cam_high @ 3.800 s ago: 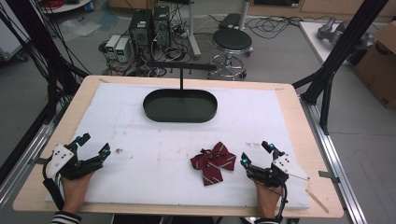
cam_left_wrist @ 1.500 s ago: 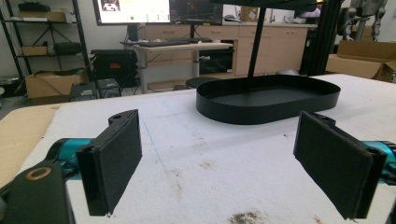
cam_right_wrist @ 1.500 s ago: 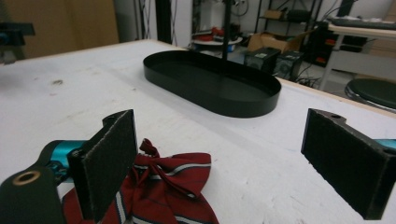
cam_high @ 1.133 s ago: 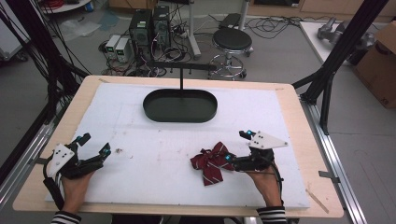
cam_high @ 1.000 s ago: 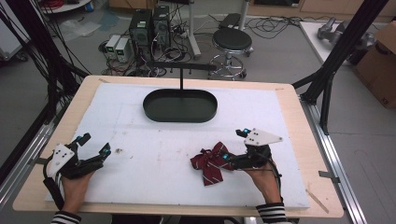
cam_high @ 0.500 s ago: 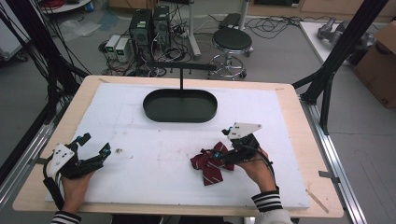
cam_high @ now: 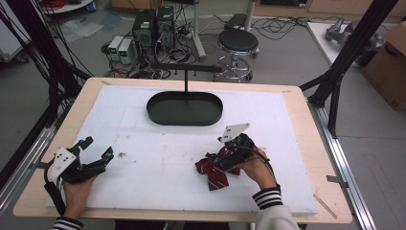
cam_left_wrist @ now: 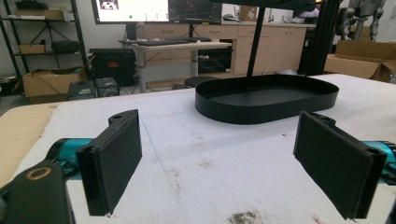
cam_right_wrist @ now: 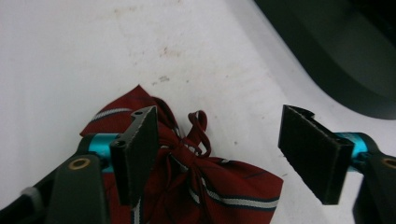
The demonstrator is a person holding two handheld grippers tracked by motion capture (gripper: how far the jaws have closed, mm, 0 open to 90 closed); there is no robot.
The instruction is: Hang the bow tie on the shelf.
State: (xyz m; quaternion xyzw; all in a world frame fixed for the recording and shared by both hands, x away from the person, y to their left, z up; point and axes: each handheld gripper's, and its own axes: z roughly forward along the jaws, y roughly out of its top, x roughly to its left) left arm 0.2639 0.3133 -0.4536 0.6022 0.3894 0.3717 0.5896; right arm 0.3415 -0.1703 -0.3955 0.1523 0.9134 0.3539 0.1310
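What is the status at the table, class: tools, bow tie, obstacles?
Left tool open, idle. Right tool closing around bow tie, no grip yet. Black tray stands apart.

One dark red striped bow tie [cam_high: 214, 171] lies on the white table cover [cam_high: 158, 143], and one black oval tray [cam_high: 185, 108] stands farther back on it, with a single upright black post [cam_high: 186, 82] rising at its rear edge. Two hand-held grippers are at the table, the left gripper [cam_high: 98, 149] and the right gripper [cam_high: 221, 160], each with two black jaws and one grey three-cornered plate on top. Two hands hold them, one apiece. On the floor behind the table stand one round black stool [cam_high: 238, 40] and two dark computer towers [cam_high: 154, 26] side by side
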